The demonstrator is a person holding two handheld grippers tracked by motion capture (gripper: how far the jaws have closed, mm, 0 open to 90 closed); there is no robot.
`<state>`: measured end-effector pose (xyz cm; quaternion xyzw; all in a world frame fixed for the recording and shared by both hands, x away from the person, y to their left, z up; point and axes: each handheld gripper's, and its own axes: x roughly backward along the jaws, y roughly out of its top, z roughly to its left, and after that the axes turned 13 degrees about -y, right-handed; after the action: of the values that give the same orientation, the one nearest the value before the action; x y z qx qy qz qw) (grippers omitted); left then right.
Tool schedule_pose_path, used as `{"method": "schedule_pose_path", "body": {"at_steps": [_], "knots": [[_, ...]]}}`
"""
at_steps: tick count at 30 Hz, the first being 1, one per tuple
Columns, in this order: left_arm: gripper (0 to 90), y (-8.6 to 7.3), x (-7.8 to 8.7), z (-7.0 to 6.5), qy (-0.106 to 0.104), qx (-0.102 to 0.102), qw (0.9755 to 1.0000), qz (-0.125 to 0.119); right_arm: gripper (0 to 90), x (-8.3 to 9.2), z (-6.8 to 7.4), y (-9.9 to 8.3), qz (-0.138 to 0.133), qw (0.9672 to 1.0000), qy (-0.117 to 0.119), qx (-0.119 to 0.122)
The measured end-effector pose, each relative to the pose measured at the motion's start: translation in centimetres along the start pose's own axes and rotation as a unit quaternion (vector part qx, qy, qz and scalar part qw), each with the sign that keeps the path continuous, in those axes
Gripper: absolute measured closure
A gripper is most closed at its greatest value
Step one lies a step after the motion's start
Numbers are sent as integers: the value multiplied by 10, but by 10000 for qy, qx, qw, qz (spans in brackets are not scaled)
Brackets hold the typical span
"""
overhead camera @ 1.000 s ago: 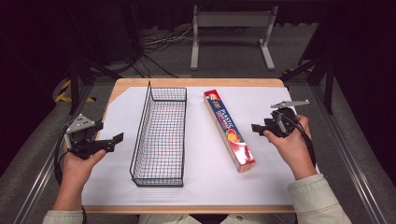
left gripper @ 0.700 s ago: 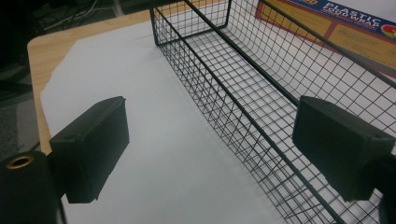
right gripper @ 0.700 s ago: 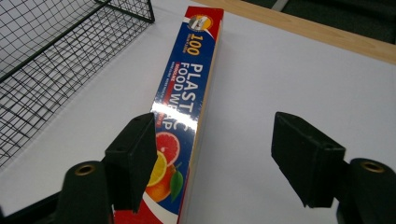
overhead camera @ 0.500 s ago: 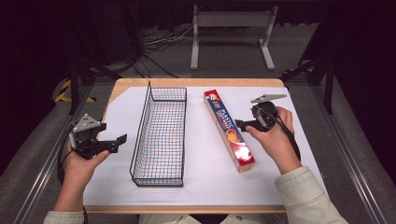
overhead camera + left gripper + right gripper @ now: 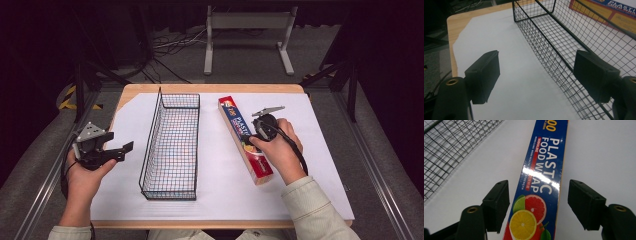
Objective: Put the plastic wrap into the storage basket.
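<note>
Right tool [image 5: 537, 205], jaws just closing, straddles the plastic wrap box [image 5: 541, 182] untouched, its lettering unreadable from high view.

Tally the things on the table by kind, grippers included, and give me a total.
Wire basket: 1
Plastic food wrap box: 1
White sheet: 1
Grippers: 2, the left gripper and the right gripper
Total: 5
</note>
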<state>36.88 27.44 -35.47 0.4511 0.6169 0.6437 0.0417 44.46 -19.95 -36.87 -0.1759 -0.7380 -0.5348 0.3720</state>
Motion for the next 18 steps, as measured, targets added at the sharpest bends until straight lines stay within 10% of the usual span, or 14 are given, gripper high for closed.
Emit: {"method": "schedule_pose_path", "body": {"at_steps": [14,18], "knots": [[281,-2,-6,-5,-9,-125,9999,77,214,-30,21,-15,884,9950,-408,-201],[285,-1,-8,-4,-141,142,9998,87,244,-35,25,-20,1043,9927,-559,-222]]}}
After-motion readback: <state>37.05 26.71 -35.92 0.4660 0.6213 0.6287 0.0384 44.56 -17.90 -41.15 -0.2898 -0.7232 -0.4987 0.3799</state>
